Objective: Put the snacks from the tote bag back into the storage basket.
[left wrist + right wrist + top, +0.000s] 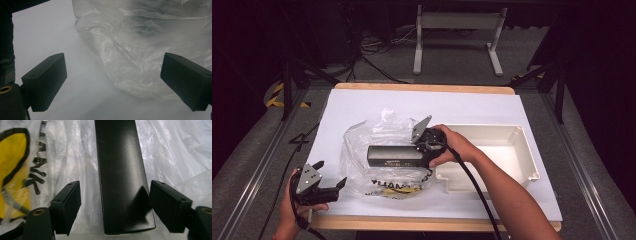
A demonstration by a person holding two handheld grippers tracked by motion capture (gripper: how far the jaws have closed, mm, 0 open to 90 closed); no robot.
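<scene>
A long black box (394, 156) lies across a crumpled clear plastic bag (362, 145) in the middle of the table. My right gripper (426, 150) is at the box's right end. In the right gripper view it (115, 207) stands open, with one jaw on each side of the box (122, 170) and a gap on the left side. The bag (170, 150) spreads under the box, with yellow and black print (12, 165). My left gripper (332, 173) is open near the table's front left. Its jaws (113, 80) frame the bag's corner (140, 50) with nothing between them.
A white open tray (527, 155) sits at the right, just behind my right hand. White paper (412, 105) covers the wooden table. A cable trails from the right gripper along the forearm. Beyond the table are the floor and a white frame's legs.
</scene>
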